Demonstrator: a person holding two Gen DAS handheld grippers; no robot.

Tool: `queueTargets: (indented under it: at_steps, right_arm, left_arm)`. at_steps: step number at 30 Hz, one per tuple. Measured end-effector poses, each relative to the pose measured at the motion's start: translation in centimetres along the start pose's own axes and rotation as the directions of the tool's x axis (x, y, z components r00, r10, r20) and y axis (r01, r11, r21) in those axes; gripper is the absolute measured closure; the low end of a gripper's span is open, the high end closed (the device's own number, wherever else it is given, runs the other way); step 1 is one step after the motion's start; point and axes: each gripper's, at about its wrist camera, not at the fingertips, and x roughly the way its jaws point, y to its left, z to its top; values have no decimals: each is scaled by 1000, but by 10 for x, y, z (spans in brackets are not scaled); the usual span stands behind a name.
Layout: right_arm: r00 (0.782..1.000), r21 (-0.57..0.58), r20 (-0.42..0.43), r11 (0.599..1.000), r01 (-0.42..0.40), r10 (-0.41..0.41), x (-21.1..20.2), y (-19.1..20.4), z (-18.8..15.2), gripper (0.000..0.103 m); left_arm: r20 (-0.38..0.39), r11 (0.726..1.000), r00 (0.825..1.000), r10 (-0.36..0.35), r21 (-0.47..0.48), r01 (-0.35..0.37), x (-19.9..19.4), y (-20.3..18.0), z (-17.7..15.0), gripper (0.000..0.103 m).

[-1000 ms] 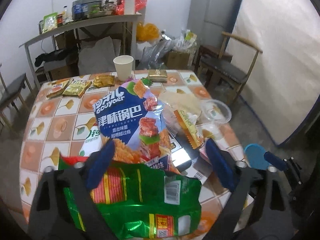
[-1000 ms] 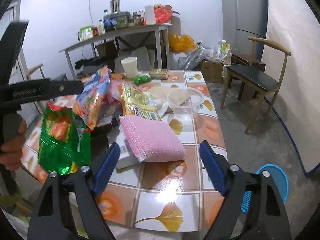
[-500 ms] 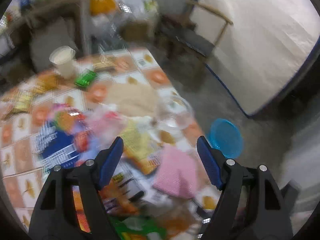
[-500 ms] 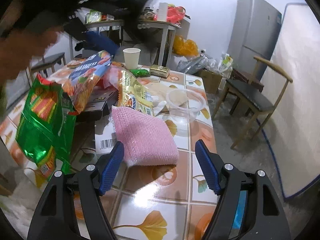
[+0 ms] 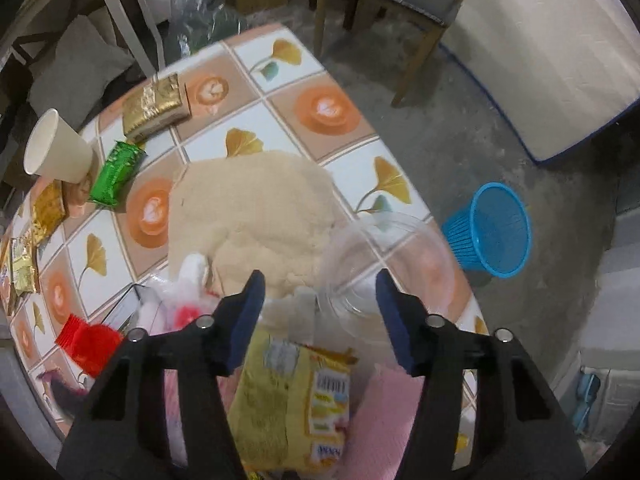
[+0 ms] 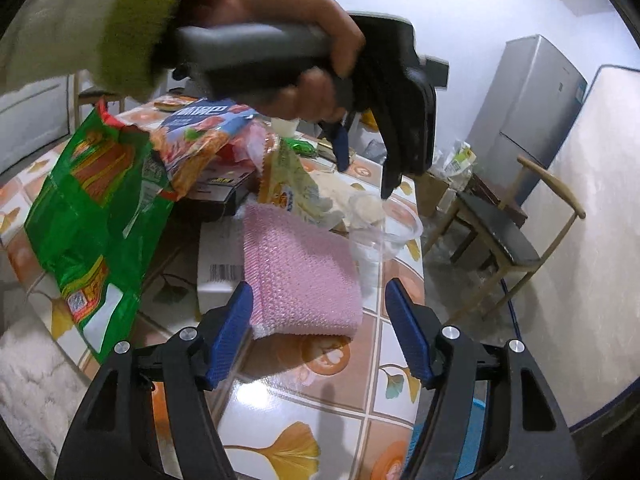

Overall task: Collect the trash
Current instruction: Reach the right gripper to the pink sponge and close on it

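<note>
Left claw [image 5: 318, 312] points steeply down over the counter [image 5: 280, 92] edge nearest the blue bin [image 5: 494, 232], jaws released, just been closing, nothing pressed between the pads. Directly under and between its fingers: clear plastic cup [image 5: 384, 256] lying tilted at the right finger, yellow wrapper [image 5: 296, 396] just below toward the wrist, long axis running along the claw's pointing line. Likely next pick is one of these two, cannot tell which. Left claw is the nearer by far. Right claw [image 6: 320, 332] hangs low at the near counter edge, released, empty, pink bubble-wrap pouch [image 6: 300, 276] just ahead between its fingers, not touched. Bin sits on the floor, beyond the counter edge next to the cup.
</note>
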Motion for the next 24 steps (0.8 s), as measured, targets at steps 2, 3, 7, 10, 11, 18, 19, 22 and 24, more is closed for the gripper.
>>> queueTargets:
  at_steps: [2, 3, 7, 10, 11, 18, 19, 22, 24]
  right_arm:
    - [1000, -31, 2, 1000, 1, -1, 0, 3, -3, 36]
    - [1000, -46, 0, 999, -1, 1, 0, 5, -5, 36]
    - [1000, -91, 9, 996, -18, 19, -1, 11, -7, 36]
    - [1000, -100, 9, 995, -9, 9, 2, 12, -7, 36]
    - [1000, -98, 3, 995, 6, -6, 5, 11, -6, 36]
    - [999, -140, -21, 990, 33, -36, 27, 6, -4, 51]
    - [999, -145, -26, 989, 31, -36, 30, 5, -4, 56]
    - [999, -149, -30, 988, 36, -41, 35, 2, -3, 68]
    - [999, -140, -29, 990, 33, -37, 35, -2, -3, 69]
  left_arm:
    - [-19, 1000, 1000, -8, -2, 8, 7, 0, 3, 55]
    - [-28, 1000, 1000, -13, -3, 13, 11, 1, 5, 56]
    - [-52, 1000, 998, -26, 4, 26, 21, -1, 7, 62]
    - [-67, 999, 997, -33, 8, 33, 26, -2, 6, 71]
    - [-70, 999, 997, -36, 8, 36, 27, -2, 7, 72]
    - [-71, 999, 996, -44, 14, 45, 32, -1, 9, 86]
    - [-71, 999, 996, -45, 15, 46, 32, -1, 9, 89]
    - [-62, 999, 997, -50, 19, 51, 31, -1, 10, 96]
    - [-58, 998, 997, -54, 24, 56, 29, -2, 10, 97]
